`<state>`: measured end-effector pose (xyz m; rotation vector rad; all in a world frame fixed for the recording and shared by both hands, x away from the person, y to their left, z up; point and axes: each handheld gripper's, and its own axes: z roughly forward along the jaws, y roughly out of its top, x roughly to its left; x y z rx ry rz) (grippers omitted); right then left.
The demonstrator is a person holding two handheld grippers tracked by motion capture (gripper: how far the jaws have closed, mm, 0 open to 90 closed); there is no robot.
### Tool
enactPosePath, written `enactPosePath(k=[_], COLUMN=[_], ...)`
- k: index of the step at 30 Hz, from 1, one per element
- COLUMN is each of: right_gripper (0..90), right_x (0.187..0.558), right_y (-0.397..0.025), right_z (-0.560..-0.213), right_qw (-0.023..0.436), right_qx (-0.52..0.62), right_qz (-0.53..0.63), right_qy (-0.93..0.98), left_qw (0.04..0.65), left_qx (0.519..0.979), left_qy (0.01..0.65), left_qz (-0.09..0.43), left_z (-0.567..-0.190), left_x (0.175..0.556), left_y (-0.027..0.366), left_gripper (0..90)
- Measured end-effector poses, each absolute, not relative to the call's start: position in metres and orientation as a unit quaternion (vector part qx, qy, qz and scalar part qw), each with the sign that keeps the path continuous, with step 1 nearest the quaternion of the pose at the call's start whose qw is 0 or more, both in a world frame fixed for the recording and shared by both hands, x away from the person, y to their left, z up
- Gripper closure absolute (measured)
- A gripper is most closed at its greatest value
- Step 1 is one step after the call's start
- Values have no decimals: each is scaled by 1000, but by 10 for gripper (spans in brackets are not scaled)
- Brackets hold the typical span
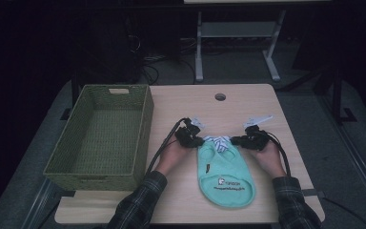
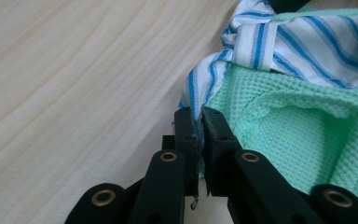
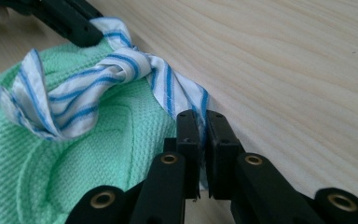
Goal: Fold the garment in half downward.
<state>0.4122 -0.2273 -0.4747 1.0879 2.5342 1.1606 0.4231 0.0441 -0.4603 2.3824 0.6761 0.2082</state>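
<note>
— Where does the small mint-green waffle-knit garment [image 1: 225, 174] lie?

— Flat on the pale wooden table [image 1: 248, 102], its blue-and-white striped collar [image 1: 219, 141] at twelve o'clock.

— And the left gripper [image 1: 194, 140]?

— At the collar's nine o'clock end, jaws nearly together, pinching striped fabric.

— The right gripper [image 1: 238, 140]?

— At the three o'clock end — clamped likewise. A green woven basket [image 1: 104, 135] sits off at nine o'clock.

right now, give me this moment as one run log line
left gripper: shut on striped collar | right gripper: shut on striped collar | mint garment: flat on table | wicker basket: holds nothing
</note>
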Motion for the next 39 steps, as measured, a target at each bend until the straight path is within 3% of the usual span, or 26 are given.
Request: enactPosePath(k=[18,39], right_gripper=[863,863], right_x=[403,374], right_y=[-223,-223], right_z=[-445,-377], right_qw=[87,171], right_qx=[344,300], right_qz=[403,450], right_qy=[844,824], left_qw=[348,416], left_qx=[893,862], left_qy=[260,229], left_qz=[119,176], left_z=[-428,-356], left_x=[422,395], left_y=[58,71], left_gripper=[861,860])
